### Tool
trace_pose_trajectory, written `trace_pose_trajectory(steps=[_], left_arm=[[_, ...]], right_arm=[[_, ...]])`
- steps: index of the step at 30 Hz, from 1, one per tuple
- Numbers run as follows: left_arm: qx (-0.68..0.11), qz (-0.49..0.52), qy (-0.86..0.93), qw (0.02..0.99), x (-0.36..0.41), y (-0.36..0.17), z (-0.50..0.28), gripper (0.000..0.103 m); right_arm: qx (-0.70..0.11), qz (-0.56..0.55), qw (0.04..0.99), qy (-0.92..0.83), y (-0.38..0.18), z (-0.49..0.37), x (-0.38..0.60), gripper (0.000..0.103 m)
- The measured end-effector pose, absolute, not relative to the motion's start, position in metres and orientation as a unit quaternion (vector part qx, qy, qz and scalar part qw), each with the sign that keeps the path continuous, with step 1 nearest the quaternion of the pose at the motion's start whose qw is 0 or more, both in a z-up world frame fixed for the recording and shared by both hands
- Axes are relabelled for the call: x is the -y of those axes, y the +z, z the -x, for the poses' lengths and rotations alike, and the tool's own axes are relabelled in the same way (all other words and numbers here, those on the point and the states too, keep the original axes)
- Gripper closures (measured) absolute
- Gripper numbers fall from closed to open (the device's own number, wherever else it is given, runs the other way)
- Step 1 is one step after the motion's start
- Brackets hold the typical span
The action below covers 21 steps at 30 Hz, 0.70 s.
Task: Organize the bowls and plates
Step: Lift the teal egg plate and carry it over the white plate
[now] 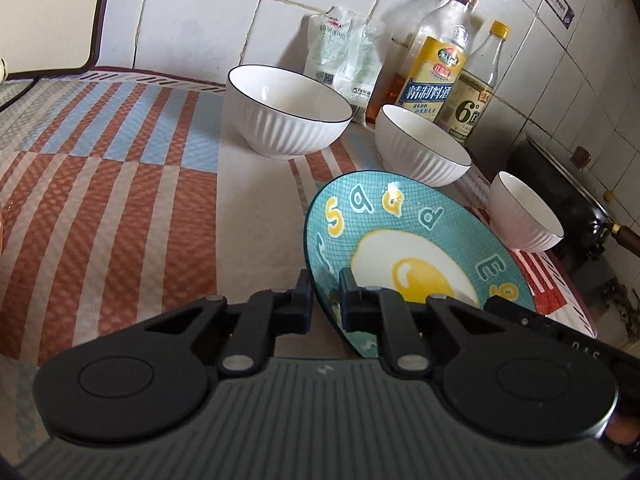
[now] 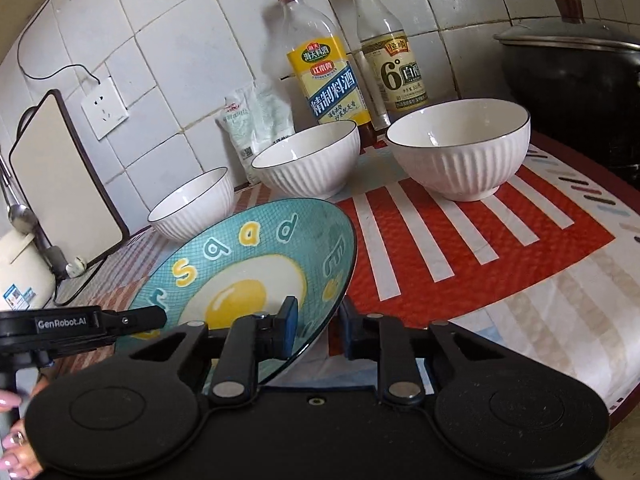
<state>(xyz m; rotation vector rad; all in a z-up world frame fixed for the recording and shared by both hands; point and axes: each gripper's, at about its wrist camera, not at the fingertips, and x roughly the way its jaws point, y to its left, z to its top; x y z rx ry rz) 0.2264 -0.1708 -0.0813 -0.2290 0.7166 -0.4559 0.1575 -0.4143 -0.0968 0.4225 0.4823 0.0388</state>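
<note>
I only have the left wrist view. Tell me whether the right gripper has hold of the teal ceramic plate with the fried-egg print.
Observer: Yes. The right gripper is shut on the rim of the teal ceramic plate, on the side opposite the left gripper.
Operator: Report what is on the wall left of the bowls, outside my frame.
Observer: A white wall socket on the tiles, with a thin black cable looping above it.
Operator: Now check the counter's far left end.
Observer: A white appliance stands there, with a metal spoon just above it.
</note>
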Motion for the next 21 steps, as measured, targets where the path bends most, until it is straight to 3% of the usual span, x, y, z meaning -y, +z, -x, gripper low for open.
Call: trace_pose_trajectory(steps=[11,21], left_arm=[[-0.316,0.111,-0.202,0.921,0.179,-0.087,-0.215,0.087],[-0.256,0.050,-0.182,0.948,0.171,-0.064,-0.182,0.087]], right_arm=[[-0.213,-0.204,0.955,-0.010,-0.100,-0.160,0.409,0.081],[-0.193,-0.232,0.953,0.001,-0.094,-0.146,0.395,0.081]])
